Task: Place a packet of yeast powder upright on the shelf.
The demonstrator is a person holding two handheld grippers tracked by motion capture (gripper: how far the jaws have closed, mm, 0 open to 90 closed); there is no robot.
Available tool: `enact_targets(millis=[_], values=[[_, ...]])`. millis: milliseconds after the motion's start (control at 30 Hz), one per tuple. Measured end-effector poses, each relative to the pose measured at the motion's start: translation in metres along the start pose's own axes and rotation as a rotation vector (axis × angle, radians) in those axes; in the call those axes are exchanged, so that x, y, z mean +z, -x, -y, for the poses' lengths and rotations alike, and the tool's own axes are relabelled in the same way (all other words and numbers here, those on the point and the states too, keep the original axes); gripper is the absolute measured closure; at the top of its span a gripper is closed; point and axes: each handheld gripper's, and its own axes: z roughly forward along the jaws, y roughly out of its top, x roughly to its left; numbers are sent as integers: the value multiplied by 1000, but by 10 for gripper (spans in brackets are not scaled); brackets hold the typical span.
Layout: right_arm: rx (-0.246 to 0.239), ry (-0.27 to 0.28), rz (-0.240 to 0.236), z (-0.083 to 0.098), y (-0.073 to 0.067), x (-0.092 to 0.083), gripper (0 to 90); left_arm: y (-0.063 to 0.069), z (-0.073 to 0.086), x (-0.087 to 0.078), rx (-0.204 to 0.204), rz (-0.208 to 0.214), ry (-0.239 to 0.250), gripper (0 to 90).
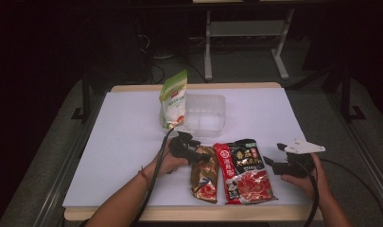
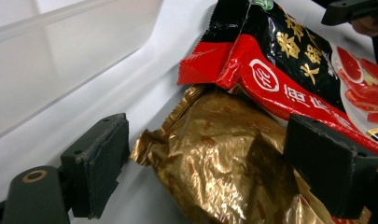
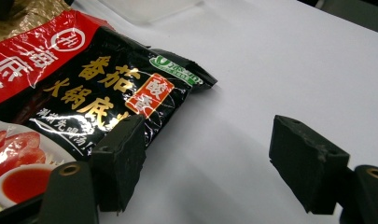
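1. Gold foil pouch (image 2: pixel 224 158) lies flat on white table (image 1: pixel 123 142), near front edge, w/ its right side touching or tucked under red/black pouch (image 1: pixel 243 170); exact overlap can't be told. Clear tub (image 1: pixel 205 113) and green/white bag (image 1: pixel 174 98) stand behind, well apart from front row.
2. Left gripper (image 1: pixel 191 150): jaws apart, straddling top end of gold pouch, pads not pressing on it. Judged step: about to pinch that end.
3. Right gripper (image 1: pixel 274 161): jaws apart, nothing between them, hovering just beside right edge of red/black pouch.
4. Risk a: right-hand pad in left gripper view sits over the red pouch's edge; closing as-is could catch both pouches, so lifting drags the 2nd one along.
5. Risk b: foil is slick and crinkled; a shallow pinch on the seam alone may slip, and the pouch would drop back or skid twd. table edge.
6. Risk c: contents prob. soft or loose, so pouch may sag when held by one end and swing into the tub or tip the upright bag.
7. Risk d: pads closing too low could scrape the table and push the pouch away instead of gripping.
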Motion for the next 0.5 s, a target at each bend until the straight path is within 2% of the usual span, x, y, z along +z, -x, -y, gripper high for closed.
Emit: enact_targets(millis=[100, 133, 167, 233, 267, 300, 333, 400, 500], values=[[-2, -2, -2, 0, 0, 0, 265, 2, -1, 0, 4, -10, -11, 144], [-3, -4, -2, 0, 0, 0, 265, 4, -1, -1, 5, 12, -18, 164], [-4, -5, -4, 0, -1, 0, 265, 5, -1, -1, 0, 30, -24, 265], [-5, -6, -7, 0, -2, 0, 266, 7, -1, -1, 7, 36, -29, 303], [-7, -6, -7, 0, -2, 0, 266, 8, 0, -1, 6, 46, -27, 354], [-7, -6, -7, -1, -2, 0, 266, 7, 0, -1, -7, 48, -28, 368], [-7, -5, -8, 0, -2, 0, 266, 6, 0, -2, -17, 54, -16, 397], [-9, -5, -8, 0, -1, 0, 266, 3, 2, -5, -40, 62, 16, 510], [-11, -3, -10, -1, -1, 0, 267, -2, 4, -9, -67, 69, 37, 638]])
